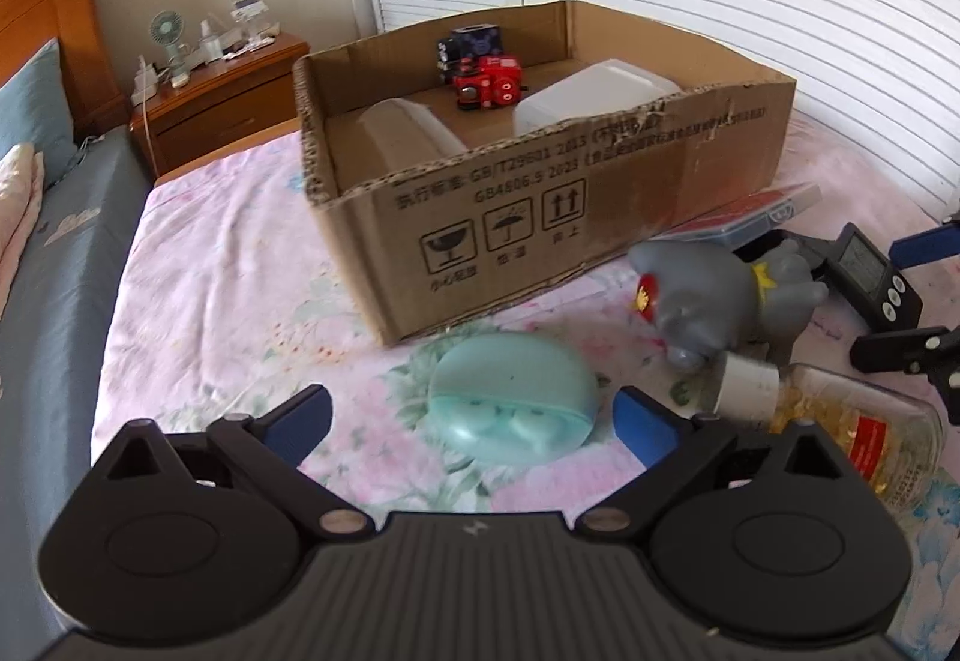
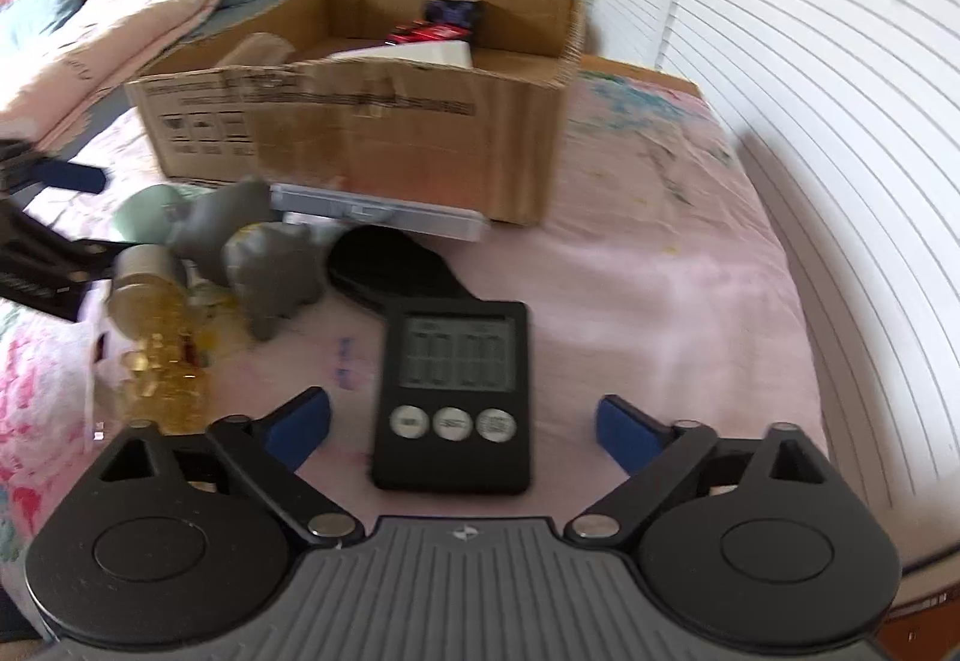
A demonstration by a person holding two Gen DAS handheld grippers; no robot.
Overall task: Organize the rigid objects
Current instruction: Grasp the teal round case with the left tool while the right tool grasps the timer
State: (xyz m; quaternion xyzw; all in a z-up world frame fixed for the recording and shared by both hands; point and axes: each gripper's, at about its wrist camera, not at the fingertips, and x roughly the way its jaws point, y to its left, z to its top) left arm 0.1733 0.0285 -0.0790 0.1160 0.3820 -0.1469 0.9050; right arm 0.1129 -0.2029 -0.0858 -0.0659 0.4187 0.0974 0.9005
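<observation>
Meanwhile, left gripper (image 1: 474, 418) jaws spread around the teal case (image 1: 513, 406), right gripper (image 2: 462, 427) jaws spread around the timer (image 2: 454, 397).

Left gripper (image 1: 474, 415) – jaws wide; right gripper (image 2: 462, 424) – same.

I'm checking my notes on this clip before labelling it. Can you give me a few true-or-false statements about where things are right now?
1. The left gripper is open around the teal case. True.
2. The red toy robot lies on the bedsheet. False: it is inside the cardboard box.
3. The right gripper is shut on the black timer. False: it is open, the timer between its fingers.
4. The grey figurine lies outside the box. True.
</observation>
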